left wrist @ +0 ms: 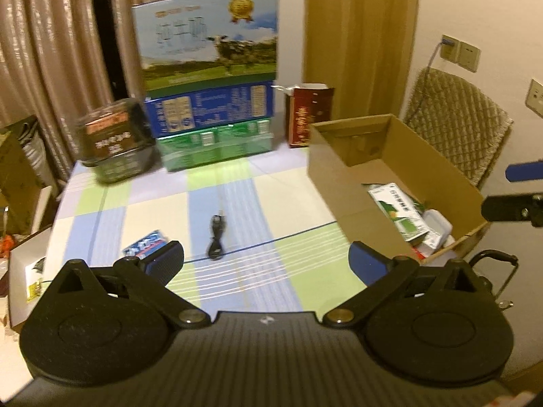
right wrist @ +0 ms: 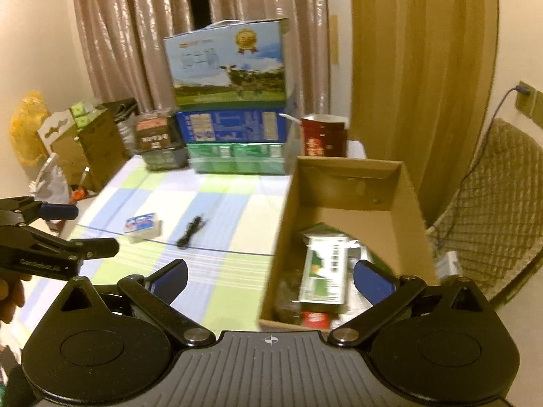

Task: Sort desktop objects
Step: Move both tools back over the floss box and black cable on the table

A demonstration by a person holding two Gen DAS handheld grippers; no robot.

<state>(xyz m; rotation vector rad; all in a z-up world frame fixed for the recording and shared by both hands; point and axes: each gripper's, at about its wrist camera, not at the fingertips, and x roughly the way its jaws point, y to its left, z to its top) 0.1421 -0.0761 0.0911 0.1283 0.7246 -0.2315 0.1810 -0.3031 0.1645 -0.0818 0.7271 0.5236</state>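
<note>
A coiled black cable [left wrist: 217, 237] [right wrist: 191, 227] lies on the checked tablecloth, with a small blue-and-white packet [left wrist: 146, 244] [right wrist: 142, 225] to its left. An open cardboard box [left wrist: 325, 176] [right wrist: 404, 210] stands on the right and holds a green-and-white carton [left wrist: 400, 210] [right wrist: 325, 271] among other items. My left gripper [left wrist: 266, 259] [right wrist: 85, 229] hovers open just short of the cable and packet, holding nothing. My right gripper [right wrist: 271, 279] [left wrist: 495, 190] is open and empty above the box's near left corner.
Stacked milk cases [left wrist: 210, 78] [right wrist: 234, 108], a dark tub [left wrist: 115, 139] and a red bag [left wrist: 307, 115] line the table's far edge. A quilted chair [left wrist: 458, 125] stands behind the box. Cartons and bags [right wrist: 81, 142] crowd the floor at left.
</note>
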